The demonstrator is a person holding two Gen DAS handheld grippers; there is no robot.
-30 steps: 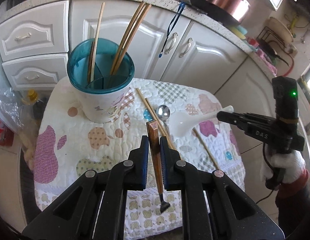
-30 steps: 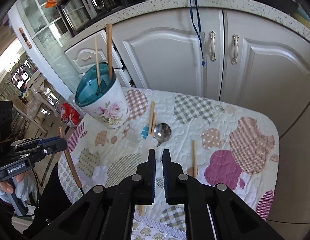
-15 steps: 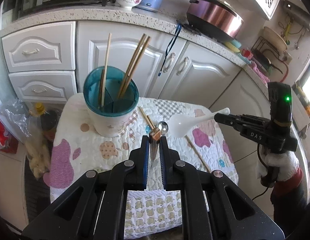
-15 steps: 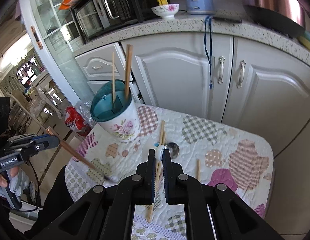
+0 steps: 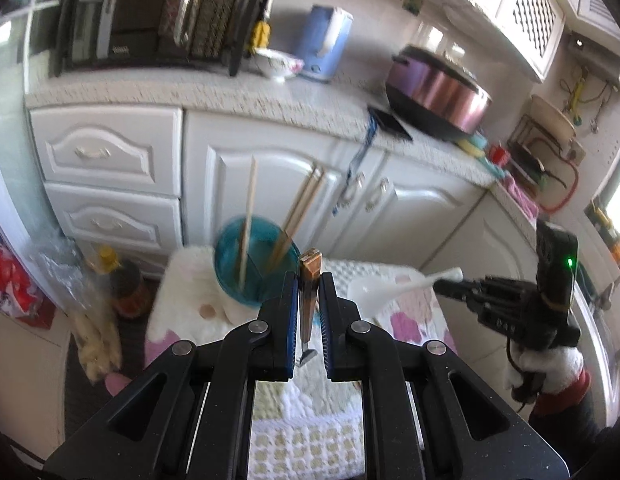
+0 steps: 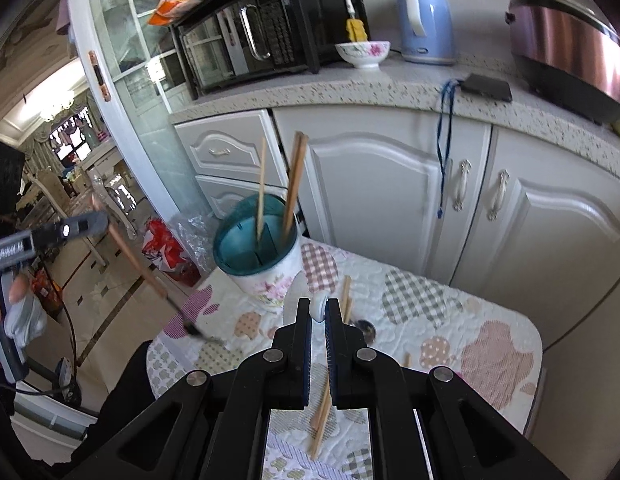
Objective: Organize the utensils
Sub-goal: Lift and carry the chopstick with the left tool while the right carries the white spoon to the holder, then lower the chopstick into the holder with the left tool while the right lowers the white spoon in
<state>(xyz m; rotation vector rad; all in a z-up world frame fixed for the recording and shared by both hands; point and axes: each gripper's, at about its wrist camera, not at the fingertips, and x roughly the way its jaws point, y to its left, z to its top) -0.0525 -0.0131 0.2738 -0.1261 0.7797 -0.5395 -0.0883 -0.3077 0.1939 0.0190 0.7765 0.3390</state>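
Three chopsticks (image 6: 290,184) stand in the holder (image 6: 257,256); left tongs (image 5: 308,292) clamp a wooden-handled utensil (image 5: 308,280), right tongs (image 6: 318,316) a white spoon (image 5: 394,290).

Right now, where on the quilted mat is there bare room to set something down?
The mat's right half, toward the cabinet doors, lies bare. It is crowded near the utensil holder, where loose chopsticks and a metal spoon lie.
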